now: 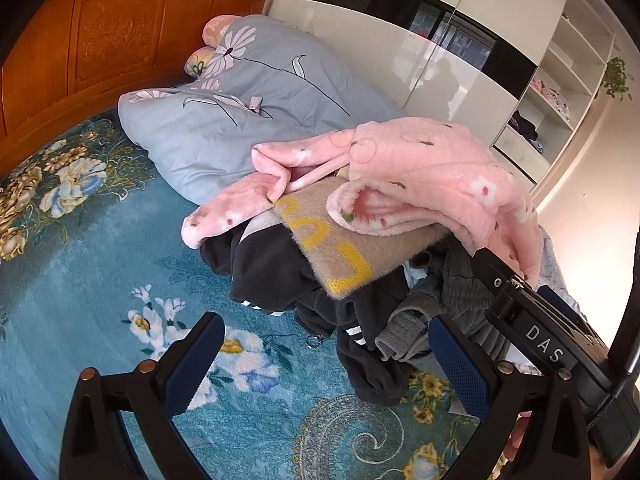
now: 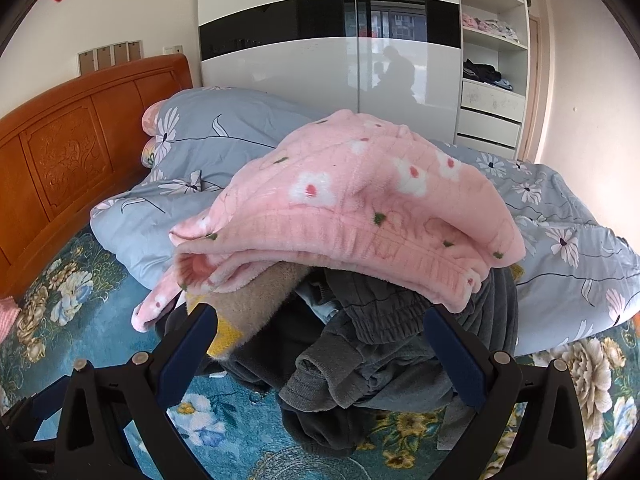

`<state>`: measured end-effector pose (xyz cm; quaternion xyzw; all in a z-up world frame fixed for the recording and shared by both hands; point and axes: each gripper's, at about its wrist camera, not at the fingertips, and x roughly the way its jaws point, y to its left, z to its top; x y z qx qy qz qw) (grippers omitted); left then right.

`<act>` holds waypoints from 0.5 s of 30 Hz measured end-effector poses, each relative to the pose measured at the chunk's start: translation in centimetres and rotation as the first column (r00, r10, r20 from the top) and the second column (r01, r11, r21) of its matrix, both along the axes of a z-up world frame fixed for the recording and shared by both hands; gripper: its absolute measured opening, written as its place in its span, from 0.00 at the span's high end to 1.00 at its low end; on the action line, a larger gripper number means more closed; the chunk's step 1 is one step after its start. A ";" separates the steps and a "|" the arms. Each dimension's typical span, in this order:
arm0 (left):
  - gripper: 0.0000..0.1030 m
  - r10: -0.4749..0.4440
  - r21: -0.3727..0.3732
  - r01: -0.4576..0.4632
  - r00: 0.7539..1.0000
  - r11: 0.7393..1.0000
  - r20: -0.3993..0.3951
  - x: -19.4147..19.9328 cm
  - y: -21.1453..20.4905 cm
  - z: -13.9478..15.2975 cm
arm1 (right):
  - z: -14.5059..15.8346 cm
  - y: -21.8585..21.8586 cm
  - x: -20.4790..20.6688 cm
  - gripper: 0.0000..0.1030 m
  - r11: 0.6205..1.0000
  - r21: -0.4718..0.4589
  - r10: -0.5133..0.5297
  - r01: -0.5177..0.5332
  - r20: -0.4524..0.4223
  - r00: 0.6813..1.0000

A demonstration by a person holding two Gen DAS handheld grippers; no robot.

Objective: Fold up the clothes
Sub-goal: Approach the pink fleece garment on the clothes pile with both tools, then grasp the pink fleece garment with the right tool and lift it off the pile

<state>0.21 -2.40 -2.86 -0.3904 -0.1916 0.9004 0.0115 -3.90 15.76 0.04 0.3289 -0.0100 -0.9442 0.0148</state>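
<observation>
- A heap of clothes sits on the bed (image 1: 80,248), right on its teal flowered cover, and both grippers point straight at it.
- On top lies the pink fleece garment (image 2: 360,208), draped wide; under it at 8 o'clock a tan knit with yellow letters (image 1: 344,248) sticks out.
- Below those, a black garment with white stripes (image 1: 276,272) and grey sweatpants (image 2: 368,344) spill toward the near edge of the heap.
- The left gripper (image 1: 326,360) stands wide, nothing between its blue pads, with the pile's dark edge at its 12 o'clock.
- The right gripper (image 2: 320,354) is wide too, its fingers on either side of the grey sweatpants without closing on them.
- Behind the heap, at 11 o'clock, a grey flowered duvet (image 1: 248,92) bunches against the wooden headboard (image 1: 112,36).
</observation>
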 end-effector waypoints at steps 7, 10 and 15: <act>0.00 -0.010 0.008 0.010 1.000 1.000 0.007 0.3 -0.8 -0.4 | -0.2 -0.6 -0.1 0.00 1.000 -0.001 0.018 -0.018 0.008 1.000; 0.00 -0.009 0.054 0.008 1.000 0.999 0.007 1.5 -2.4 -0.9 | -0.1 -0.7 -0.4 0.00 0.999 -0.032 0.032 -0.032 0.008 0.999; 0.00 0.078 0.155 -0.085 0.996 0.984 0.049 4.0 -6.0 -2.7 | -0.6 -1.0 -3.5 0.00 0.946 -0.300 0.154 -0.127 0.068 0.986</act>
